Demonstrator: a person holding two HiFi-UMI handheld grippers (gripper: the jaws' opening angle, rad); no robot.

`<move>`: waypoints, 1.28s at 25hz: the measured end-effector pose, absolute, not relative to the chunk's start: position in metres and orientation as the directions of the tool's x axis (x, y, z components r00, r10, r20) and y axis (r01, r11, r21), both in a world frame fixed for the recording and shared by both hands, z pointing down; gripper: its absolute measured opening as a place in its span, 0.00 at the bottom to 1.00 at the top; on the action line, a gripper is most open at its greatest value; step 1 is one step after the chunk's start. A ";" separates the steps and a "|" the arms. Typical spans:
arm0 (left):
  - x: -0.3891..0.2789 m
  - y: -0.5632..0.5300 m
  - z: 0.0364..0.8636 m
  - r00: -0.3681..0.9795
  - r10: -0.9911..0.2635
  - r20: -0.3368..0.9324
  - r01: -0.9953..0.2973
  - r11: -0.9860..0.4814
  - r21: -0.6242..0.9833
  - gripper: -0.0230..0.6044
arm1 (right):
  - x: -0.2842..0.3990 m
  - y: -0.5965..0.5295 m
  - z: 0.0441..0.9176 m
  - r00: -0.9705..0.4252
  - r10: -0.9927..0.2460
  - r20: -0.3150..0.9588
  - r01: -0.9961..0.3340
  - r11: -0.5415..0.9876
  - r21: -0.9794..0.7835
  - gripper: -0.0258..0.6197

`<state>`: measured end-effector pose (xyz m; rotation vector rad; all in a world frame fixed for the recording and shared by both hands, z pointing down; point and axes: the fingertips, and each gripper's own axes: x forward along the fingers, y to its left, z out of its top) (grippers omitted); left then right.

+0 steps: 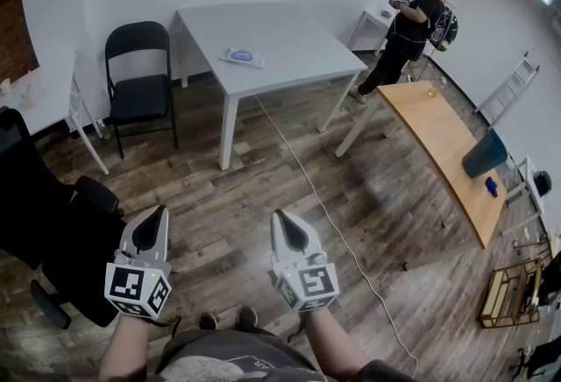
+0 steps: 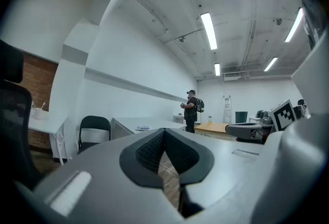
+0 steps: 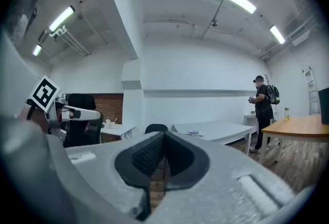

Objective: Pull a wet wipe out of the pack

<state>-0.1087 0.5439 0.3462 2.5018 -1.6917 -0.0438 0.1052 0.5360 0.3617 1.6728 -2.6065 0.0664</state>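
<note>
Left gripper and right gripper are clenched, empty; the wipe pack, upper centre, seems soft and light: pinch at its lid.

The head view looks steeply down from above, with the left gripper and right gripper close at the bottom of the frame and the white table far off at upper centre. Each gripper view sits just behind its own jaws, which fill the lower half, and faces level across the room. All three share that table and the standing person.
</note>
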 end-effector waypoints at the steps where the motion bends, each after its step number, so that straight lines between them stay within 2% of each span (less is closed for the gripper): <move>1: -0.110 0.544 0.346 0.374 -0.927 0.043 -0.923 -0.366 0.121 0.07 | 0.103 0.536 0.361 -0.417 -0.907 0.058 -0.909 0.417 -0.011 0.02; 6: -0.120 0.548 0.348 0.372 -0.928 0.037 -0.917 -0.361 0.168 0.07 | 0.094 0.542 0.366 -0.434 -0.898 0.069 -0.900 0.435 0.005 0.02; 15: -0.139 0.553 0.346 0.369 -0.929 0.037 -0.924 -0.363 0.125 0.07 | 0.079 0.546 0.362 -0.401 -0.913 0.071 -0.916 0.402 -0.002 0.02; 23: -0.142 0.564 0.349 0.426 -0.904 0.034 -0.899 -0.419 0.125 0.07 | 0.078 0.546 0.371 -0.324 -0.942 0.085 -0.946 0.324 -0.019 0.02; 27: -0.155 0.565 0.352 0.439 -0.898 0.009 -0.890 -0.433 0.145 0.07 | 0.071 0.555 0.373 -0.323 -0.945 0.038 -0.946 0.322 -0.038 0.03; 32: -0.157 0.560 0.365 0.450 -0.893 0.026 -0.889 -0.445 0.112 0.07 | 0.073 0.559 0.390 -0.305 -0.950 0.070 -0.952 0.301 -0.061 0.03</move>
